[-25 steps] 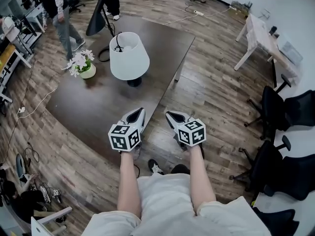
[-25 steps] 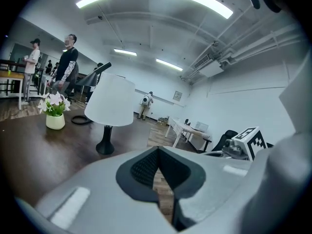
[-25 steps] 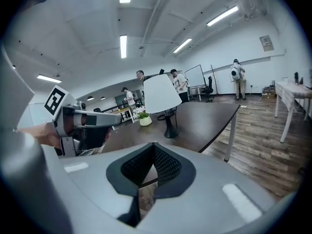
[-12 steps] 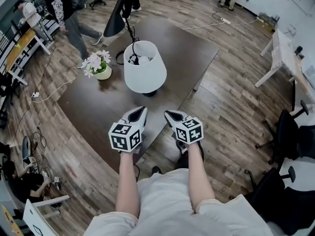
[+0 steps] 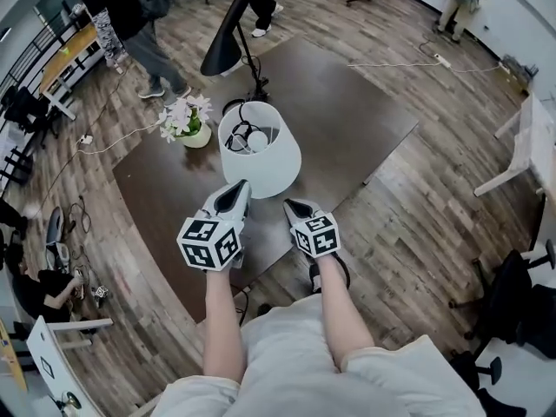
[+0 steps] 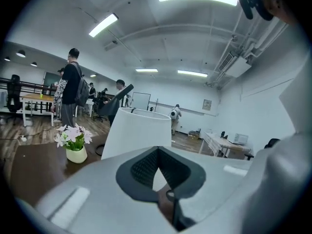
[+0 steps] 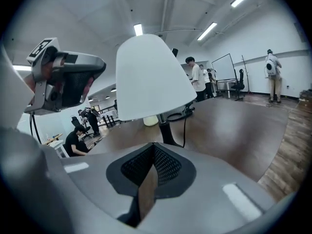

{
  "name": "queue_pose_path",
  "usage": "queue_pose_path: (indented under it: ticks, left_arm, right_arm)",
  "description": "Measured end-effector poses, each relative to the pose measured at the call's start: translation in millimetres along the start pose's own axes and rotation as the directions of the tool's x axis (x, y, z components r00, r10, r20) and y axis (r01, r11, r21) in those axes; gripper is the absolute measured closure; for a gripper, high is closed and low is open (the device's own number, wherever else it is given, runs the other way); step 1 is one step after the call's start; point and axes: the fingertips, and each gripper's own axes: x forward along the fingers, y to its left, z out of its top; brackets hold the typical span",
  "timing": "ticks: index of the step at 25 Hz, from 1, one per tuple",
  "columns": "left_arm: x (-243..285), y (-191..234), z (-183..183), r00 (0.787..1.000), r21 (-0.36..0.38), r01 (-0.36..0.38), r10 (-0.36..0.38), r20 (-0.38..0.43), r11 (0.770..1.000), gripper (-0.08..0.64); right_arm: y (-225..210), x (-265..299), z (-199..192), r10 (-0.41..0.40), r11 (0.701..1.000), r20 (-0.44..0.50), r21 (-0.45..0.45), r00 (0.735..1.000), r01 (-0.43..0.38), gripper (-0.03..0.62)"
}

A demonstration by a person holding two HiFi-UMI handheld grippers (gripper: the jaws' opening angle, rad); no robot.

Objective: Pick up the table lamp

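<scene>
Table lamp [image 5: 259, 155]: one, with a white shade, stands upright on the dark wooden table [image 5: 347, 120]. One black desk lamp [image 5: 228, 46] stands behind it, and one pot of white flowers [image 5: 193, 127] sits to its left. Two grippers hang close before the shade. The left gripper [image 5: 238, 188] and the right gripper [image 5: 290, 205] each have their jaws pressed together, with nothing between them.

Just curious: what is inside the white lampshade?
Through the open top of the shade, a pale round bulb and dark wires show. From above, the shade covers the lamp's stand.
</scene>
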Motion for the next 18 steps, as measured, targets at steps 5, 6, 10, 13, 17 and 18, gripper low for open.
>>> queue_pose_path:
  ticks: [5,6,10,13,17,18]
  left_arm:
    - [21,1,2,0.999,-0.015,-0.051,0.051,0.005,0.999,0.56]
    - [23,3,1,0.998,-0.016,-0.066,0.066,0.001,0.998,0.56]
    - [31,-1,4,0.995,-0.022,-0.099,0.099,0.012,0.995,0.56]
    - [28,-6,2,0.988,-0.039,-0.151,0.152,0.023,0.988,0.56]
    - [27,-8,-4,0.966,-0.03,-0.258,0.258,-0.01,0.966,0.56]
    - [27,-10,-5,0.961,-0.026,-0.275,0.274,-0.021,0.961,0.56]
  right_arm:
    - [-20,22,-17,0.052,0.998,-0.027,0.022,0.998,-0.052,0.566]
    - [-20,25,-21,0.072,0.997,-0.039,0.011,0.997,-0.072,0.566]
    - [-39,30,-18,0.104,0.994,-0.043,-0.021,0.994,-0.105,0.56]
    - [-52,30,-15,0.109,0.993,-0.033,-0.048,0.994,-0.11,0.557]
    - [-56,35,-11,0.114,0.99,-0.03,-0.08,0.993,-0.116,0.537]
    - [-56,37,-11,0.119,0.989,-0.033,-0.088,0.992,-0.122,0.528]
